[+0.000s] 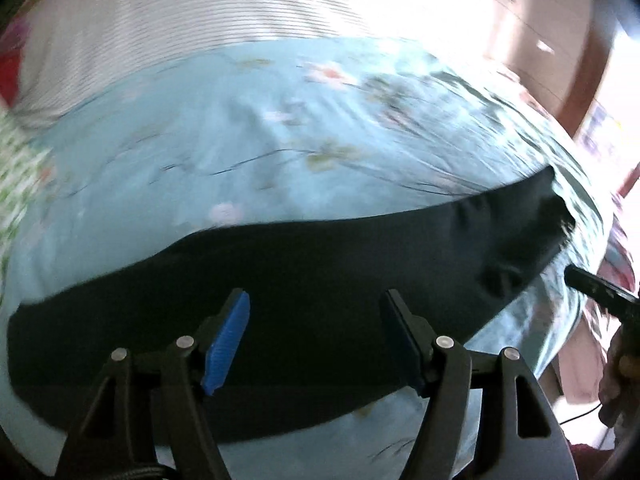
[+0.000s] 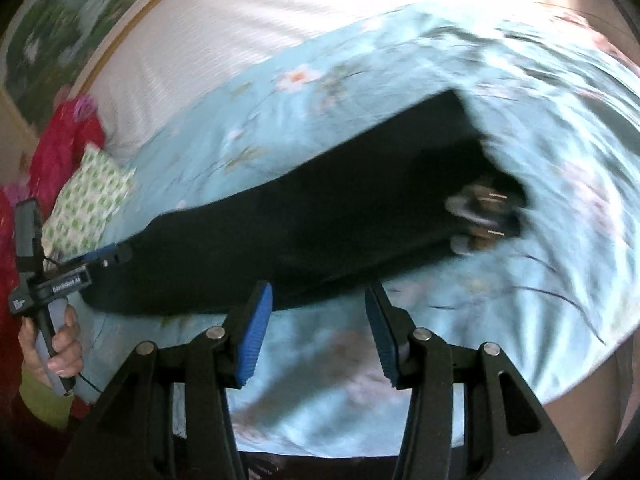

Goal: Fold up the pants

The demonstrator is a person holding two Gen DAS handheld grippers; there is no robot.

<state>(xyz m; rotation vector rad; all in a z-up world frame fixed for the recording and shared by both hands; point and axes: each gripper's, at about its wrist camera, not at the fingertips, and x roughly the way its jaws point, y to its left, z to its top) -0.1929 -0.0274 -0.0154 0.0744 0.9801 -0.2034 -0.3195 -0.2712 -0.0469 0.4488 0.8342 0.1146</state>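
Note:
Black pants (image 1: 304, 280) lie flat as a long band across a light blue floral bedsheet (image 1: 280, 128). My left gripper (image 1: 316, 300) is open and empty, hovering over the middle of the pants. In the right wrist view the pants (image 2: 320, 208) run from lower left to upper right, with the waistband and its label (image 2: 484, 216) at the right end. My right gripper (image 2: 320, 292) is open and empty, just short of the pants' near edge. The left gripper (image 2: 108, 256) shows at the pants' left end. The right gripper's tip (image 1: 576, 276) shows beside the pants' right end.
A white striped cover (image 1: 160, 20) lies at the far side of the bed. A green-patterned pillow (image 2: 88, 200) and red fabric (image 2: 60, 144) sit at the left. The bed's edge (image 2: 560, 380) drops off at lower right. Wooden furniture (image 1: 540, 20) stands beyond the bed.

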